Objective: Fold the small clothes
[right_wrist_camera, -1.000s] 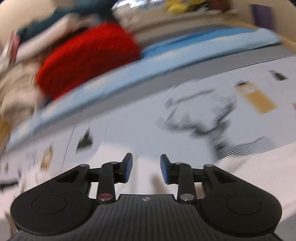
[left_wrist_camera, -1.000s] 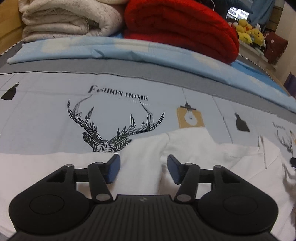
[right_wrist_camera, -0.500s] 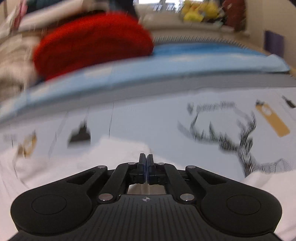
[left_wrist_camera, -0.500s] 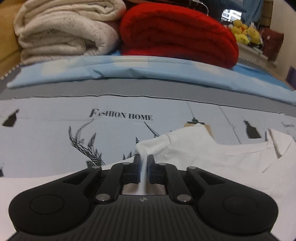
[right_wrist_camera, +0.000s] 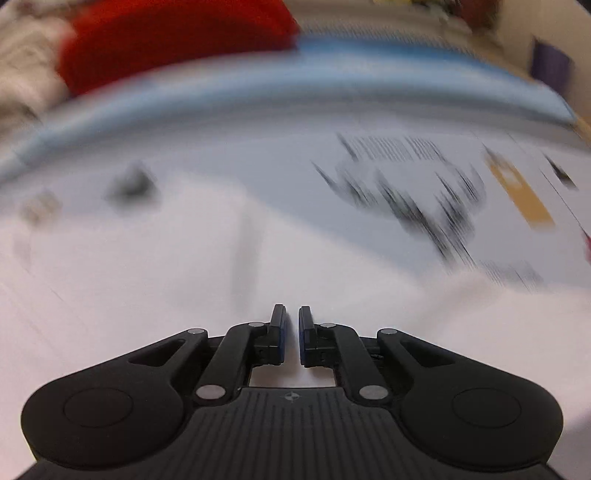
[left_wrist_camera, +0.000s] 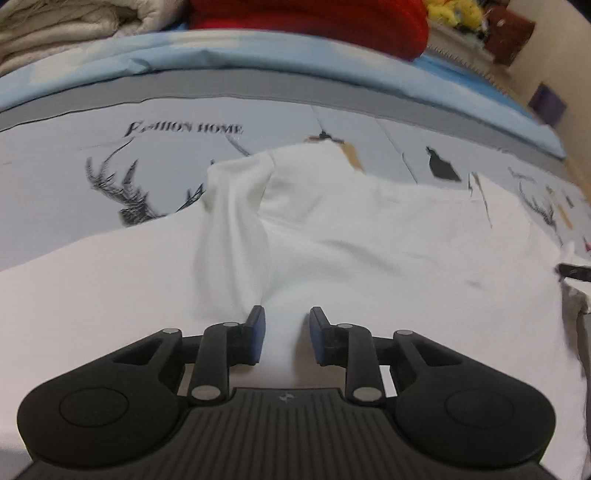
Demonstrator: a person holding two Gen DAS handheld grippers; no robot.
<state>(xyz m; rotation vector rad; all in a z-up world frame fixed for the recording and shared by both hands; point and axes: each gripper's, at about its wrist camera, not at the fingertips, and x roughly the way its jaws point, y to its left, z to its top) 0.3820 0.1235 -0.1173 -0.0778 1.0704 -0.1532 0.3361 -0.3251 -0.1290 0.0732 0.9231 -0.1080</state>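
Left wrist view has my left gripper tilted steeply down over the white garment, which lies spread on the bedsheet printed with an antlered deer and the words "FASHION HOME". My left jaws have just been opening; they now stand apart, and a soft ridge of the white cloth runs up between them. The left pad sits right against a raised fold of the fabric, while the right pad shows a sliver of gap, so I read no pinch there. Beyond the ridge, a sleeve-like flap of the garment stands up in a hump and partly covers the deer print and a yellow tag print. At the far right edge a dark tip of something pokes over the cloth; I cannot say what it is.

My right gripper also points down at the white fabric, near the cloth's edge where the sheet begins. Its jaws have just eased open a little and are nearly together, with only a narrow slit between the blue pads. Pale cloth shows in that slit, but the whole right wrist picture is smeared by motion, so I cannot tell whether the pads press on it.

Behind, a red blanket and a cream blanket are cut off by the top edge. A light blue quilt crosses below them.
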